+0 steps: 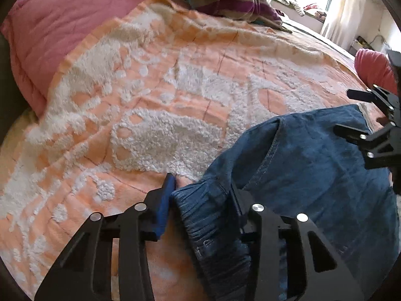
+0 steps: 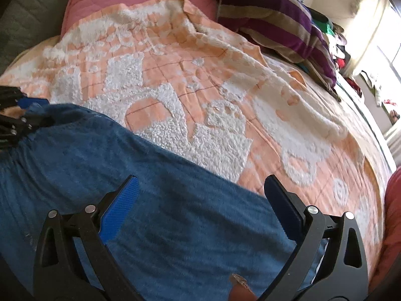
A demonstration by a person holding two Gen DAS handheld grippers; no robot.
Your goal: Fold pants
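Blue denim pants lie on an orange and white blanket on a bed. My left gripper is open, its jaws standing either side of the pants' bunched elastic waistband. My right gripper is open wide just above the flat denim, holding nothing. The right gripper also shows in the left wrist view at the far edge of the pants. The left gripper shows in the right wrist view at the waistband corner.
A pink quilt lies at the blanket's far left. A purple striped blanket is piled at the back. A red cushion sits at the right edge. A window and cluttered sill are beyond the bed.
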